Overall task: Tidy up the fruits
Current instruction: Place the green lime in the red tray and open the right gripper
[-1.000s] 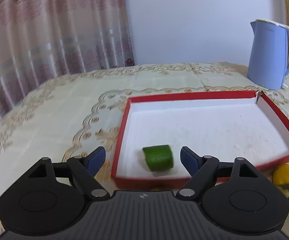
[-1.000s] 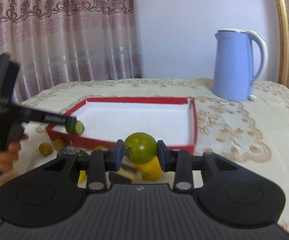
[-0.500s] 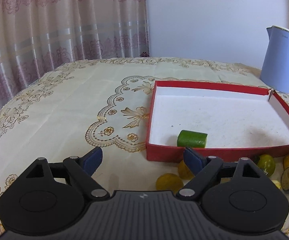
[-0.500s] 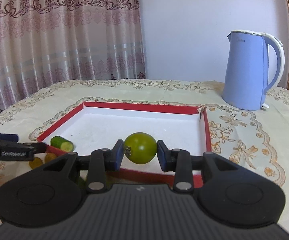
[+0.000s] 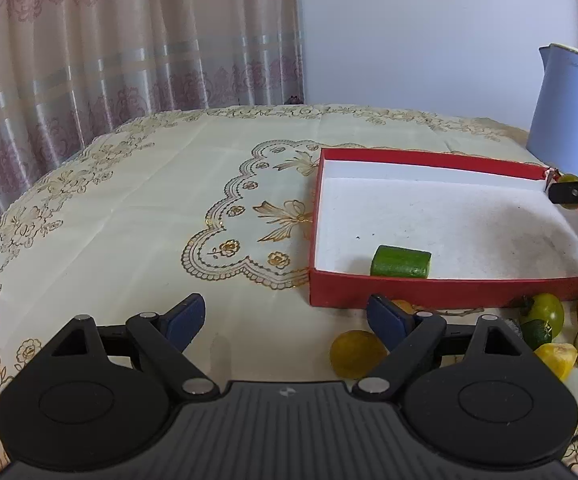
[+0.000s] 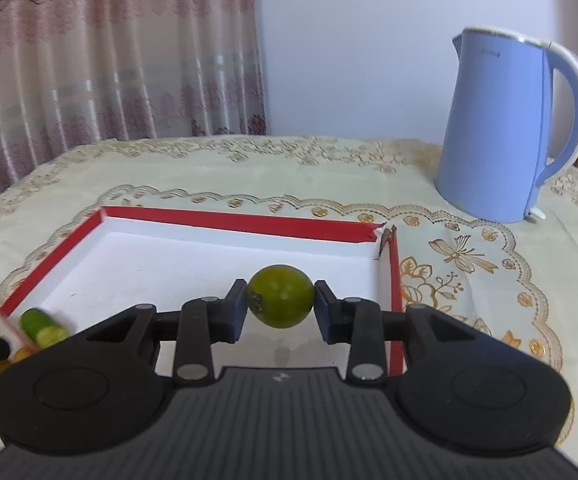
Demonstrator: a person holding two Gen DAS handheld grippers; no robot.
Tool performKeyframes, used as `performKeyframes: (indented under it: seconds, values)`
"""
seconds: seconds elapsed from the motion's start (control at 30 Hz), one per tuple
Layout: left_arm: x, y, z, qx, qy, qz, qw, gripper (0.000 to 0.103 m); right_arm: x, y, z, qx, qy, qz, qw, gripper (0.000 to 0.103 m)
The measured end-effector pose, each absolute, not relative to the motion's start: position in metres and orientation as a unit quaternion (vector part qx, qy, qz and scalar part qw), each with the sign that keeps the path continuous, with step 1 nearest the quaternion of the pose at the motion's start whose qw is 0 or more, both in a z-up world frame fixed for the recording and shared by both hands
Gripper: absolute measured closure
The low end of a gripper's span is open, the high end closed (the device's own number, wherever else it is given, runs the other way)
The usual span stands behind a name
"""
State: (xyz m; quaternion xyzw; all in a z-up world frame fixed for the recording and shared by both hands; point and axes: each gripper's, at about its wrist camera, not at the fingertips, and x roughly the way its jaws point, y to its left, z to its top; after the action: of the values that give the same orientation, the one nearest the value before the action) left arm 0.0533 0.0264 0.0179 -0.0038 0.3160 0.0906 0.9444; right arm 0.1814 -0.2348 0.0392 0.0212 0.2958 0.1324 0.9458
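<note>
The green tomato (image 6: 280, 301), clamped in the right tool (image 6: 280, 308), has been carried over the red tray (image 6: 225, 220). The cucumber piece (image 5: 401, 262) lies inside; the left tool (image 5: 289, 320), jaws apart and empty, has withdrawn toward loose fruit (image 5: 355, 354).

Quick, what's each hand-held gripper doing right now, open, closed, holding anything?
Left hand-held gripper: open, nothing between its fingers.
Right hand-held gripper: closed on a green tomato, over the red tray.
</note>
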Motion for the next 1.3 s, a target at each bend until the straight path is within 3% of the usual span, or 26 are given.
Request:
performKeyframes:
  seconds: [0.27,0.33,0.4,0.5,0.73,0.93,1.3]
  values:
    - [0.047,0.028,0.018,-0.002,0.312,0.09,0.946,0.015,0.22,-0.241,0.022,0.042,0.345,0.1,0.932,0.069]
    - [0.041,0.03,0.019,0.001,0.305,0.09,0.948,0.015,0.207,-0.243,0.025,0.046,0.329,0.1,0.938,0.05]
    - [0.034,0.032,0.019,-0.002,0.297,0.082,0.951,0.015,0.186,-0.245,0.033,0.043,0.299,0.091,0.949,0.016]
    - [0.023,0.037,0.019,-0.012,0.291,0.057,0.955,0.015,0.144,-0.25,0.045,0.043,0.261,0.085,0.961,0.0]
    - [-0.001,0.035,0.018,-0.013,0.251,0.021,0.968,0.015,0.074,-0.261,0.037,0.06,0.286,0.03,0.956,0.0]
    - [-0.001,0.011,0.015,0.041,0.263,-0.026,0.963,0.015,0.017,-0.257,0.019,0.024,0.219,0.05,0.974,0.0]
    - [-0.001,0.004,0.002,0.08,0.263,-0.027,0.961,0.015,0.005,-0.22,0.011,-0.03,0.242,0.091,0.966,0.004]
